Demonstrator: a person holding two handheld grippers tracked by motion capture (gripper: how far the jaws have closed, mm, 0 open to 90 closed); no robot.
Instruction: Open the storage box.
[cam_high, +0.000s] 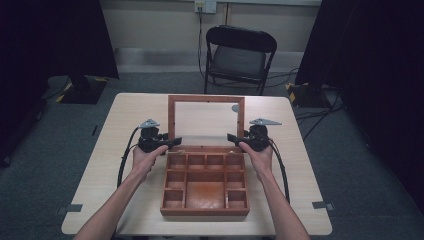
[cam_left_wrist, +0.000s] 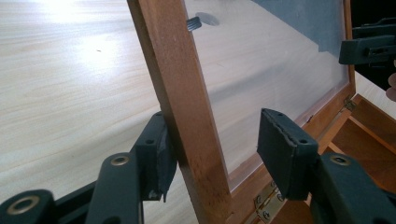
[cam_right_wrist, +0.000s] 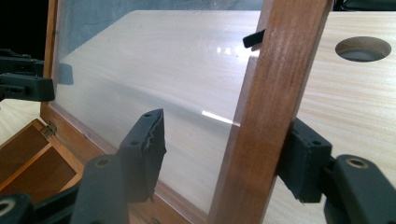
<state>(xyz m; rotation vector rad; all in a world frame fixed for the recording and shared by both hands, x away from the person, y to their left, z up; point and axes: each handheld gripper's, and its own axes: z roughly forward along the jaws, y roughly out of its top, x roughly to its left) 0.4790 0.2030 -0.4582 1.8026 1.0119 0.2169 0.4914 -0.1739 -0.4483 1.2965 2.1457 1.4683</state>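
At frame centre, wooden box (cam_high: 205, 186) with glass lid (cam_high: 206, 123) raised; left gripper (cam_high: 172, 142) and right gripper (cam_high: 232, 137) spread around lid's side rails, unclamped; fingertips partly hidden behind frame.

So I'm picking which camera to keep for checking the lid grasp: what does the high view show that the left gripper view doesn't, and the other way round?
High view alone: the whole wooden box with its empty compartments, the table, the folding chair, and both forearms.

Left gripper view alone: how the left gripper straddles the lid frame's side rail, outer pad touching the wood, inner pad apart from it, plus the brass hinge.

Both: the open glass-paned lid standing up and the right gripper at its opposite rail.
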